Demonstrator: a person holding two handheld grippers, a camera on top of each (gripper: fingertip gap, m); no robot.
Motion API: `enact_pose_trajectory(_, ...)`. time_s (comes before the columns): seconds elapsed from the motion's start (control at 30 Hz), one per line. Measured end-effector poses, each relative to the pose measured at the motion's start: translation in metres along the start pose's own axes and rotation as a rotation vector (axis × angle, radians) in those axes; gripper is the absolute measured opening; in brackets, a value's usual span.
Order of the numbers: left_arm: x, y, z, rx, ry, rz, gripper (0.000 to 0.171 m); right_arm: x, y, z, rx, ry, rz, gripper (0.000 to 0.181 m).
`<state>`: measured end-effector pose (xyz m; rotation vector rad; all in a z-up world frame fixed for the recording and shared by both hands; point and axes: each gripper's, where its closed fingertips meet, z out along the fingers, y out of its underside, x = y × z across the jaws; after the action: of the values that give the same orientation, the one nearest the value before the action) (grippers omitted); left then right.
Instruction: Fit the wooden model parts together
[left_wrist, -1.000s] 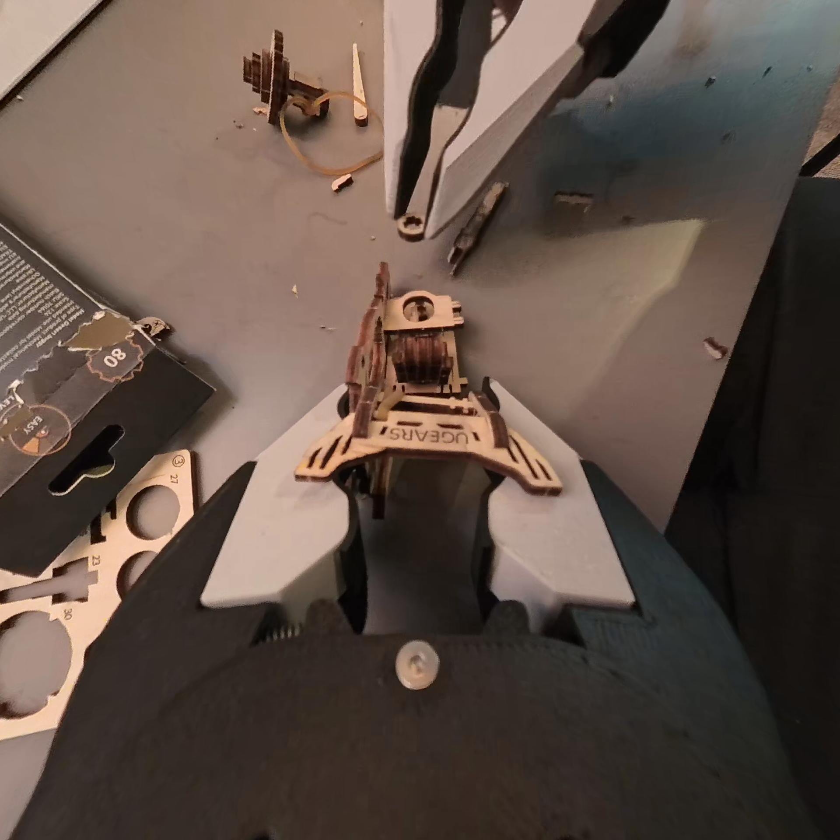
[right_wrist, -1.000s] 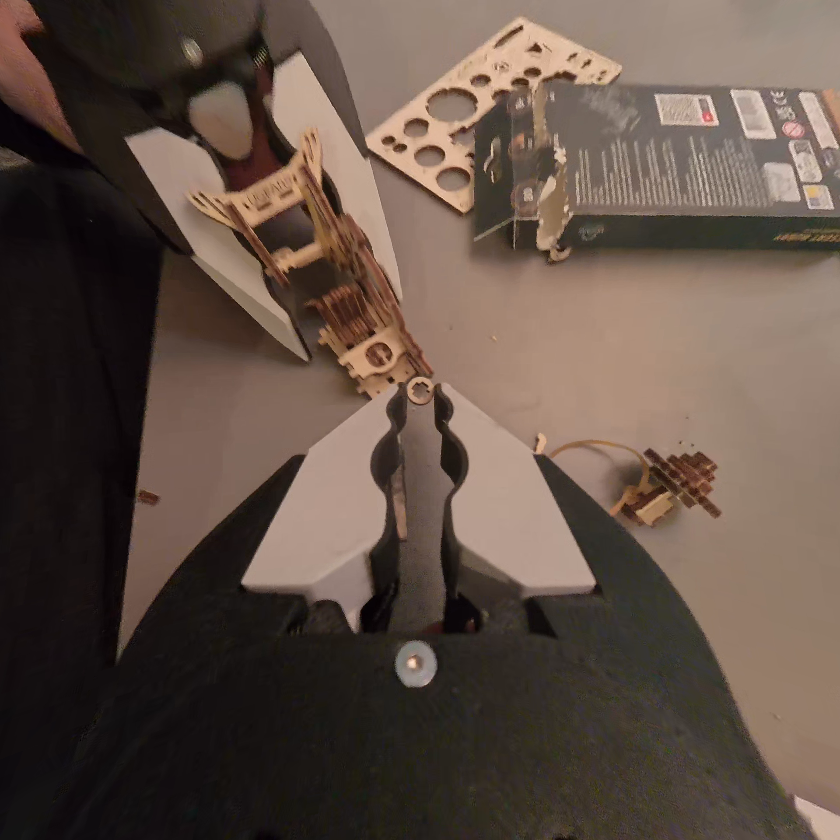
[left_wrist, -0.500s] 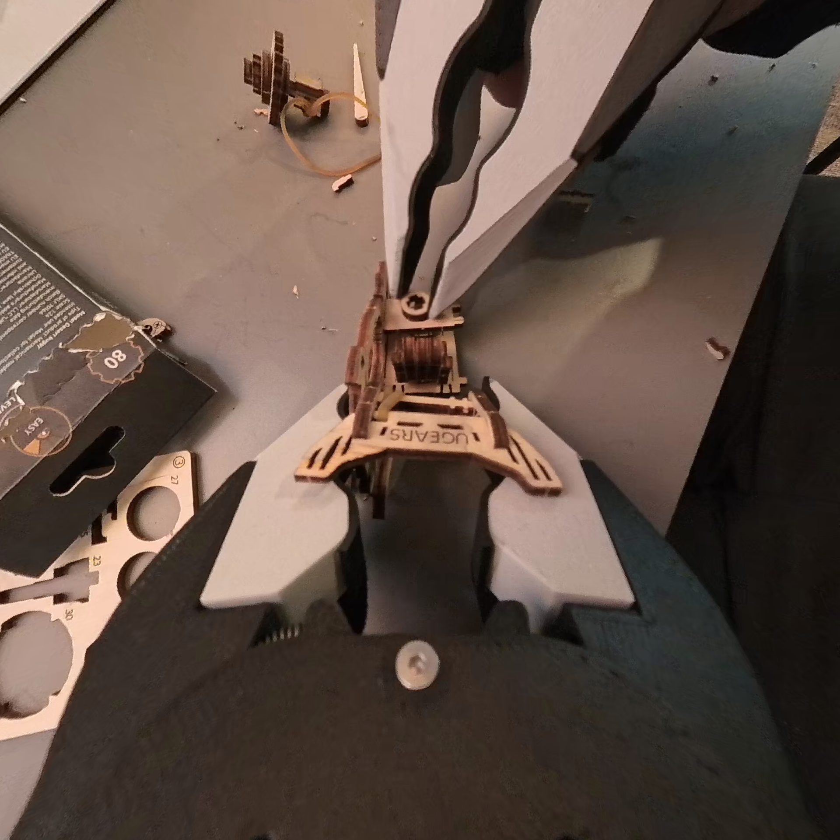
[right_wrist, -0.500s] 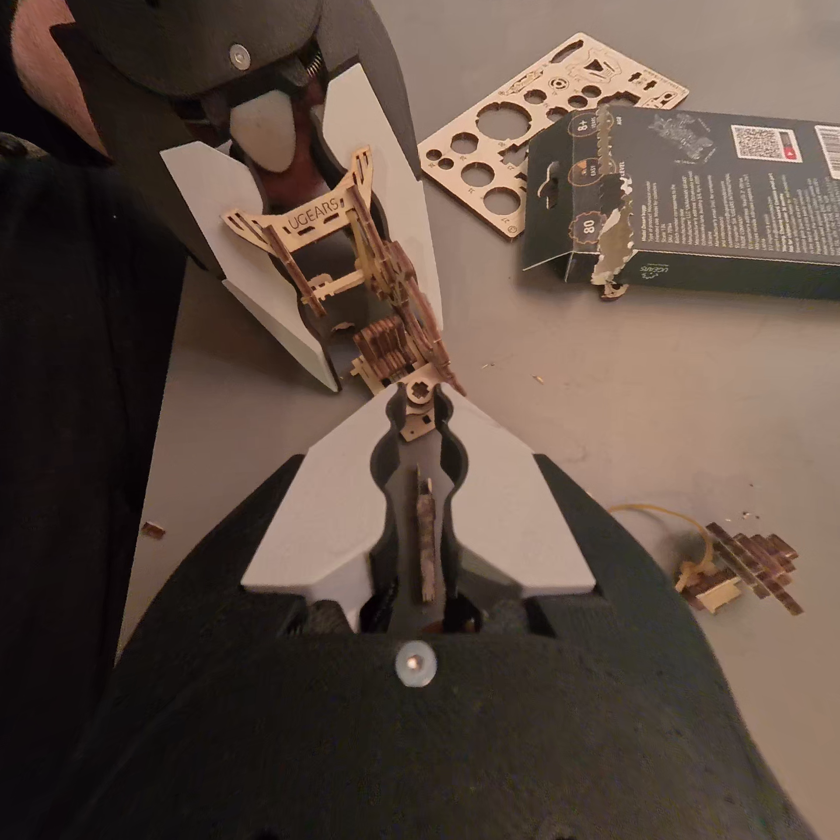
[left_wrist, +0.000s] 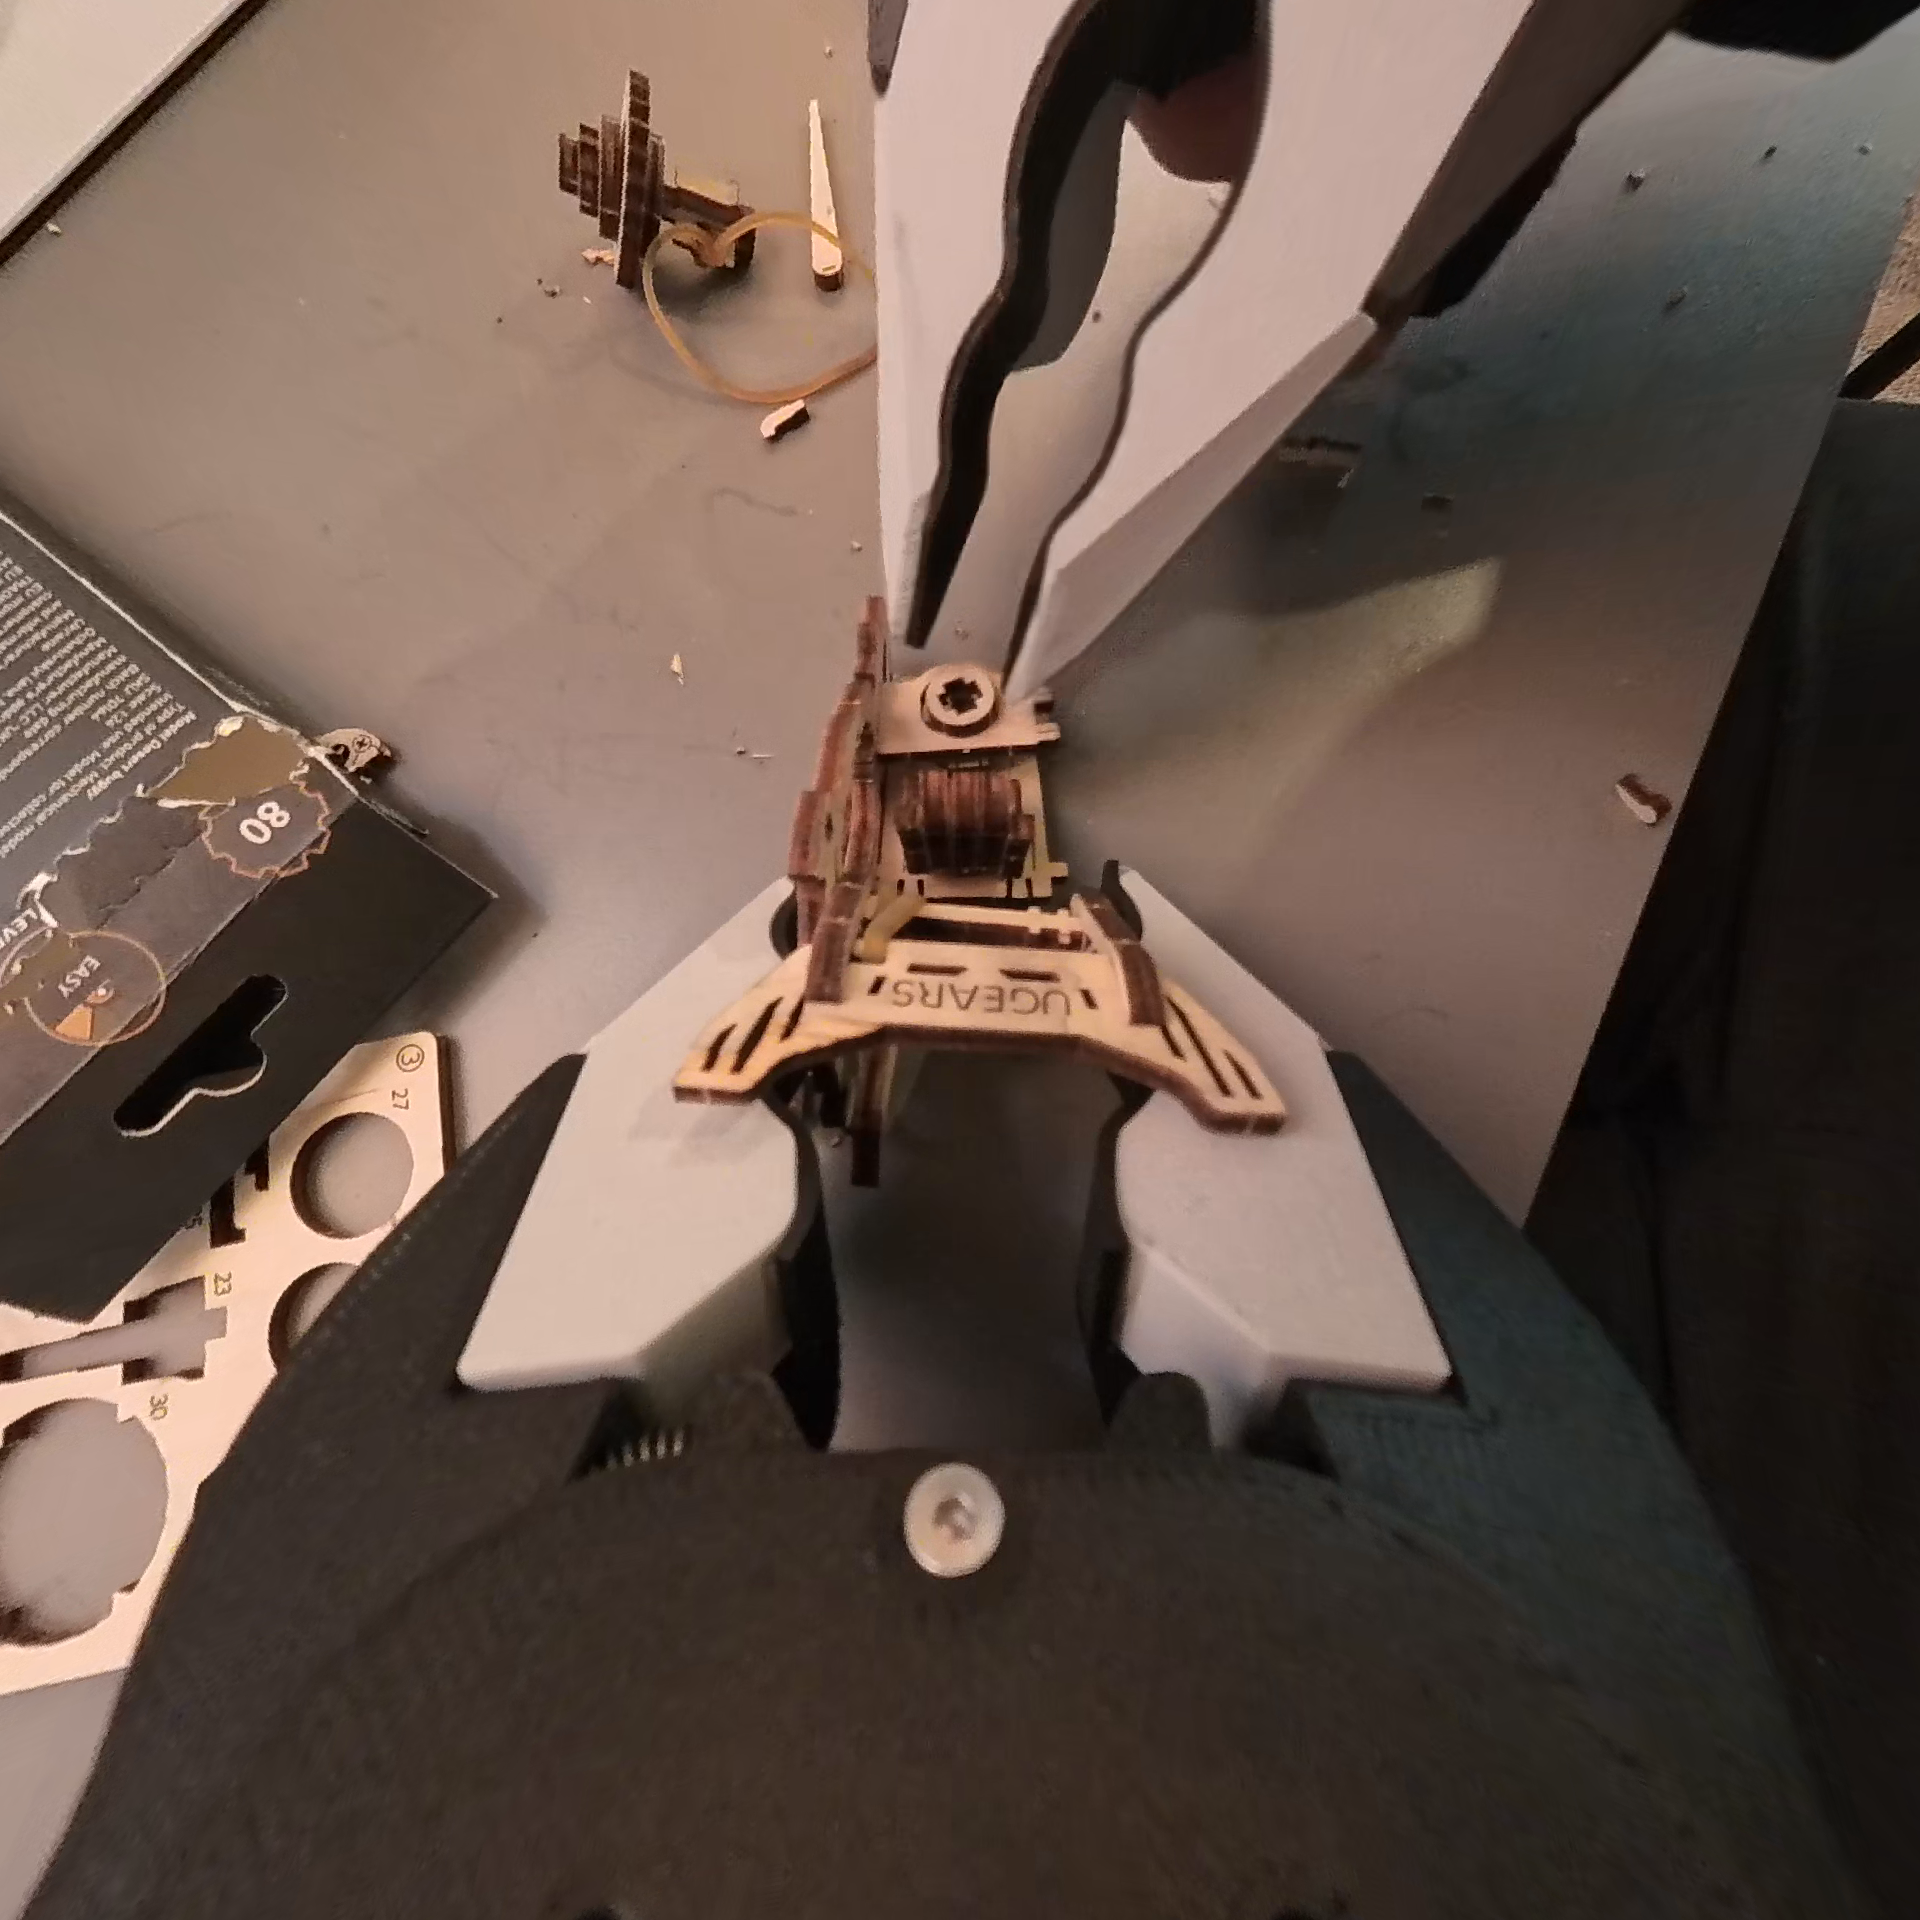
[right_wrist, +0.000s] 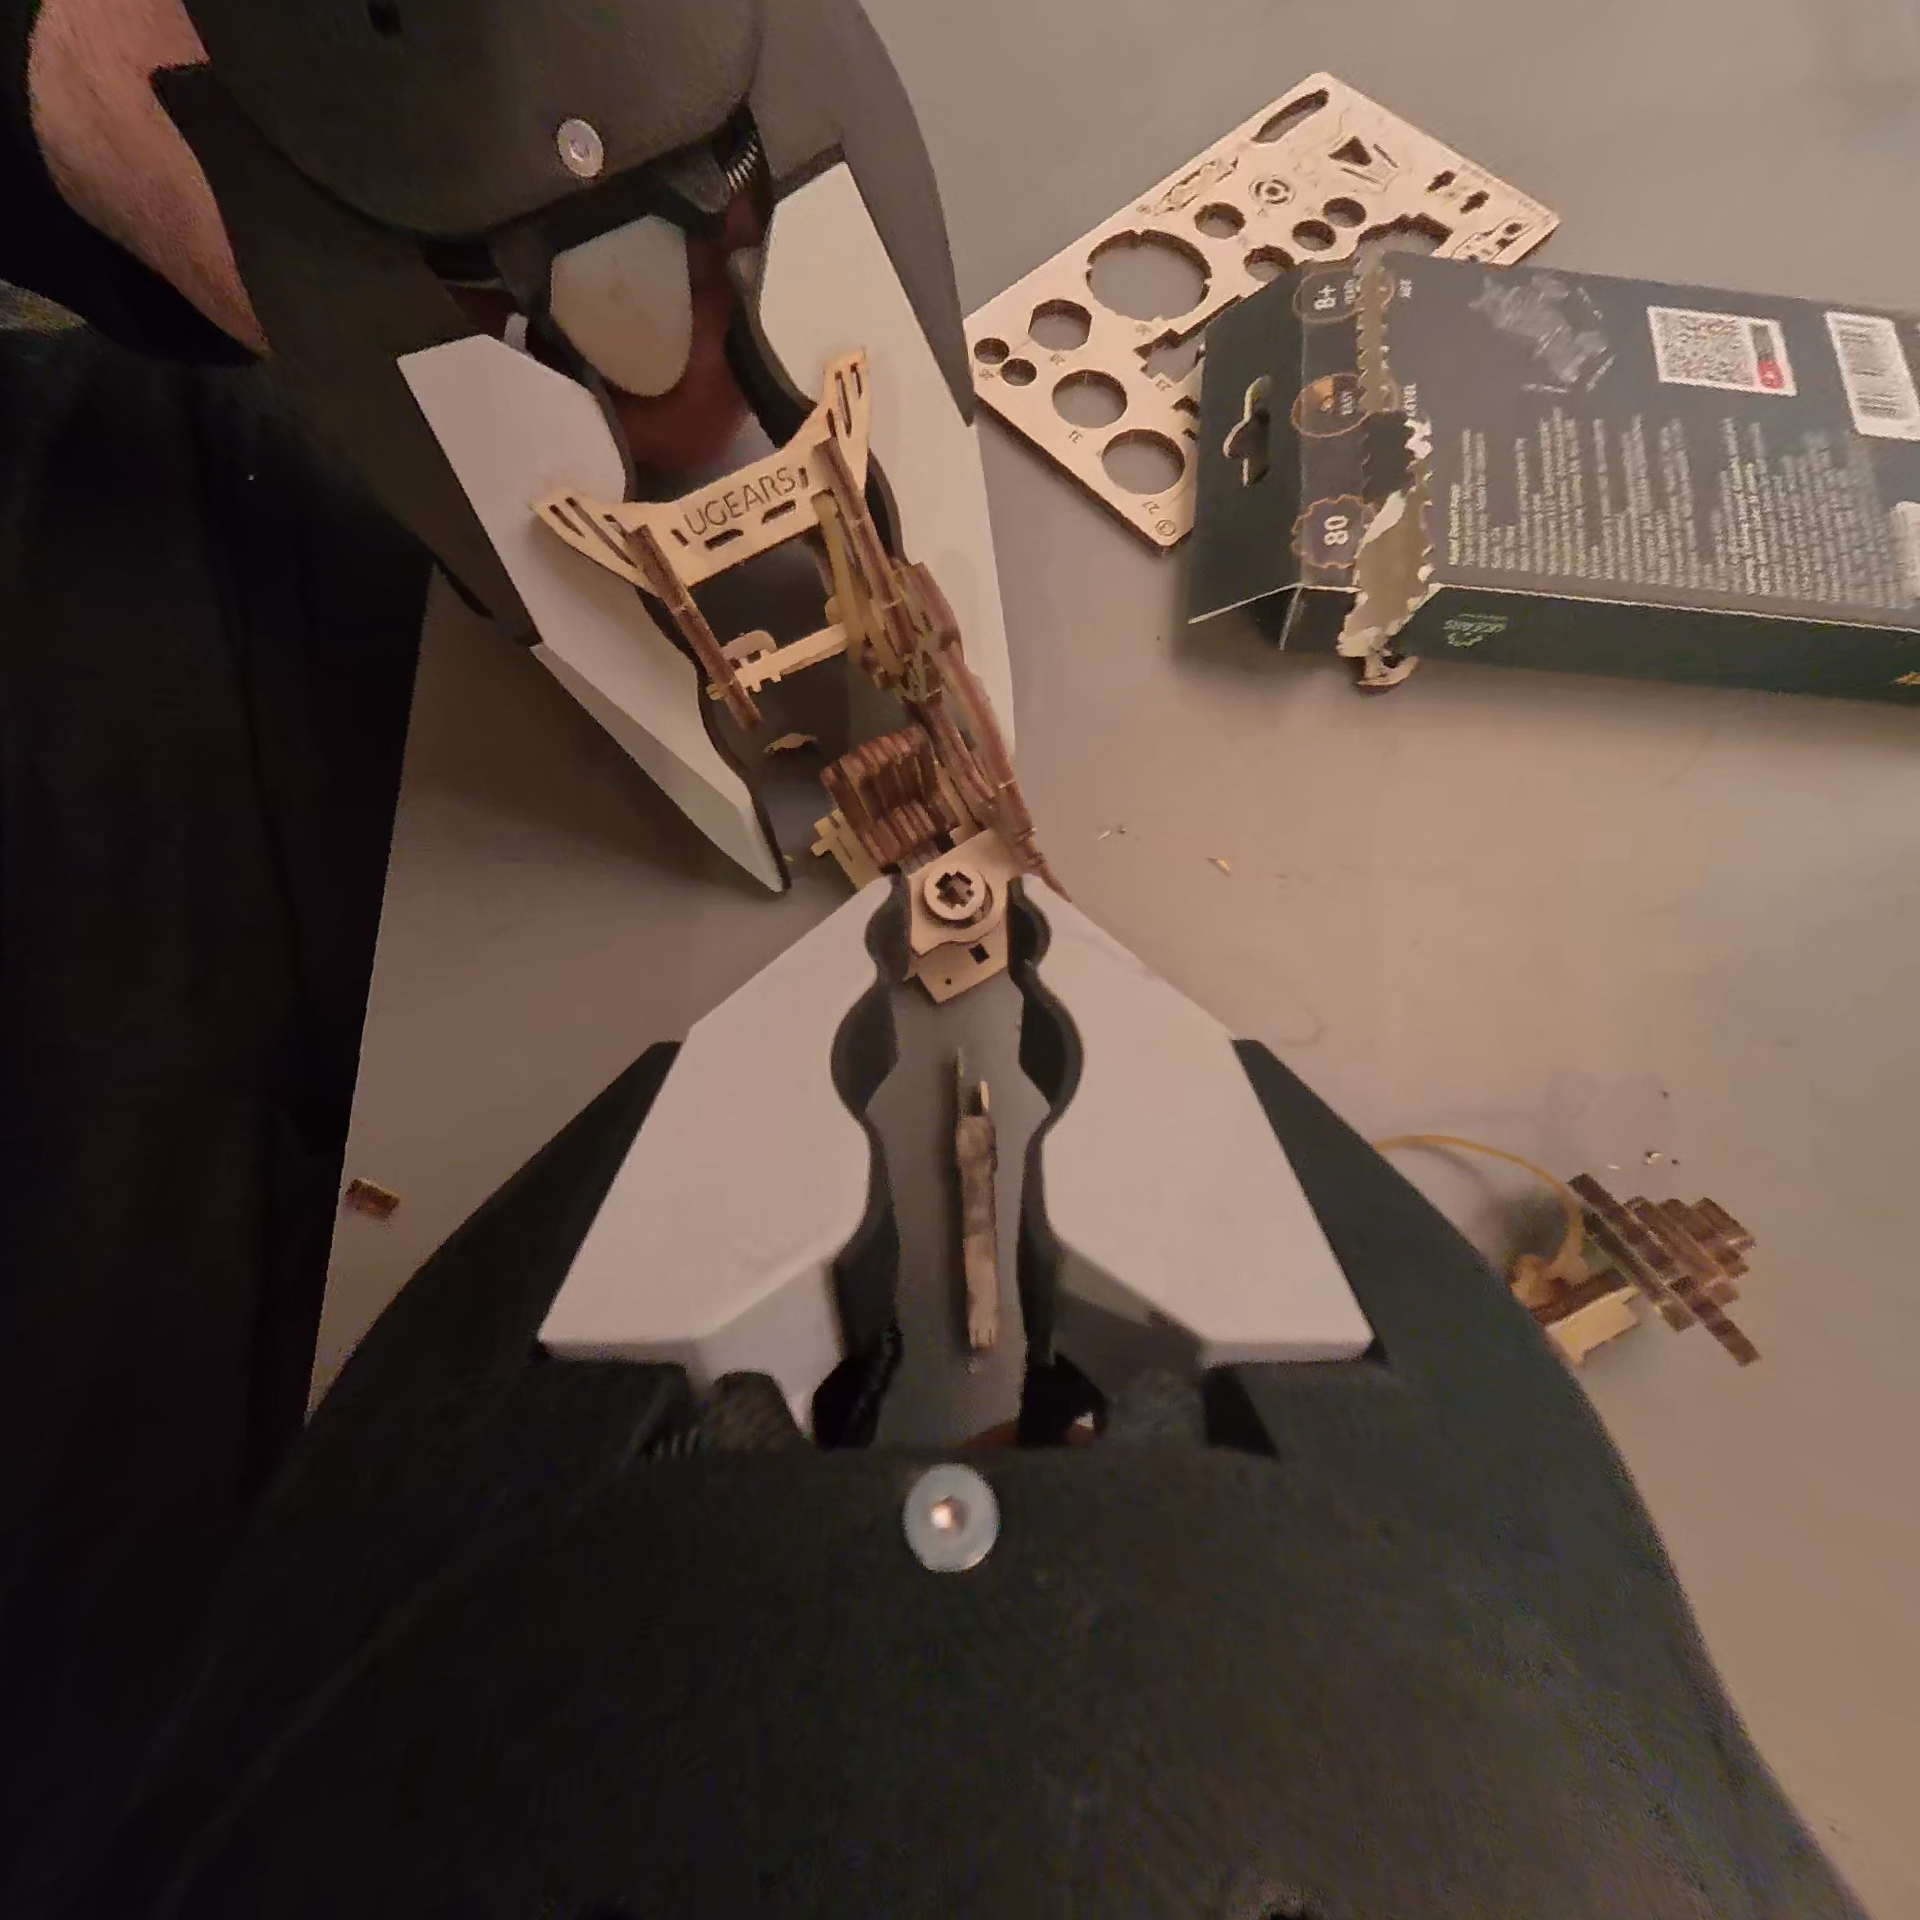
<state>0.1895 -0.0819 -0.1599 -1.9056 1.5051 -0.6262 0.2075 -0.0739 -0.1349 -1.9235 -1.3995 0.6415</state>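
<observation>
Clamping wooden model (left_wrist: 940, 914) in left hand-held gripper (left_wrist: 956, 997) | right hand-held gripper (right_wrist: 951, 914) slightly parted (tips flanking model's ring end)

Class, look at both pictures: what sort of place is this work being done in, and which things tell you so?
Probably a hobby or craft table, not a factory. A plain grey tabletop holds a torn kit box, a punched-out wooden sheet and a loose rubber band, while the left claw holds a half-built wooden model.

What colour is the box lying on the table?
The box is black with small pale print and a torn pale edge; the right wrist view shows it best.
</observation>
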Motion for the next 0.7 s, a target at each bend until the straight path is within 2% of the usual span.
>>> enact_pose_trajectory(0.27,0.0002,0.0001,-0.0001,0.0,0.001,0.002,0.053,-0.0028,0.0023,0.0059,-0.007,-0.061,-0.01,0.009)
enact_pose_trajectory(0.57,-0.001,0.0,0.0,0.0,-0.008,-0.002,0.053,0.0004,0.0029,0.0035,-0.025,0.028,0.189,0.008)
enact_pose_trajectory(0.63,-0.001,0.0,-0.0001,0.0,-0.008,-0.002,0.053,0.0036,0.0053,0.0043,-0.038,0.083,0.223,0.016)
enact_pose_trajectory(0.7,-0.0008,0.0001,-0.0002,0.0,-0.006,-0.001,0.053,-0.0028,0.0039,0.0064,-0.035,0.067,0.247,0.023)
